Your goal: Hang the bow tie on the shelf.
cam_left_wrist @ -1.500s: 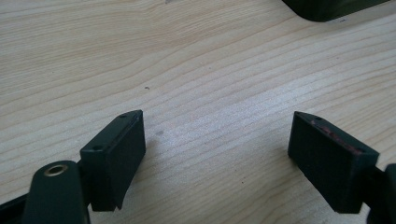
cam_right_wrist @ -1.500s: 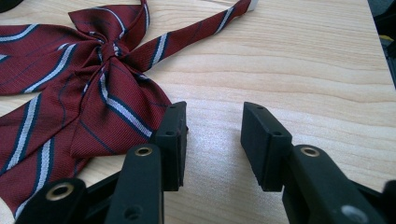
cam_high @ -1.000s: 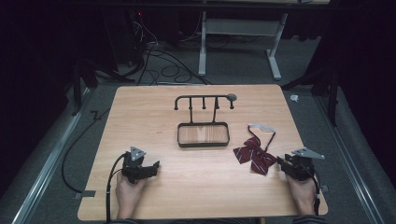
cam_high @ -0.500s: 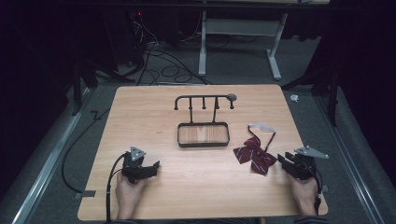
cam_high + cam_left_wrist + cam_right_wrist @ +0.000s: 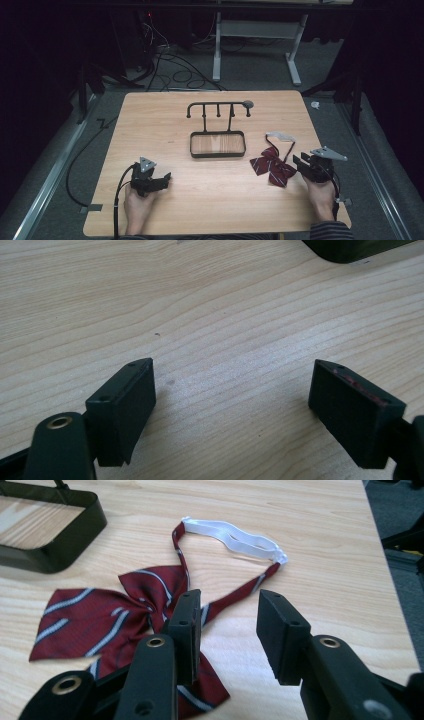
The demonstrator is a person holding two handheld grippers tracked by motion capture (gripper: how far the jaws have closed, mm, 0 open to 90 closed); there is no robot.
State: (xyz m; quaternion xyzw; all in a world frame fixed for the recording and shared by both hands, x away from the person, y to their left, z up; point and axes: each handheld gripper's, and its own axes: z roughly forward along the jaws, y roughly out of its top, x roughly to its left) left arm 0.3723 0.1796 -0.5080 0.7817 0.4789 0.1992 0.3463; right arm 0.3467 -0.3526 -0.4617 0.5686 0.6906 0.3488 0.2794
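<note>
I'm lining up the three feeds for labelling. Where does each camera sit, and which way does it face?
High view: fixed above the person's side, looking forward and down on the wooden table; both hands, left gripper and right gripper enter from below.
Left gripper view: rides the left gripper, looking along its spread jaws at bare tabletop.
Right gripper view: rides the right gripper, facing the striped red bow tie with its white strap.
Shared: high and right gripper views both show the bow tie and black hook rack's tray.
</note>
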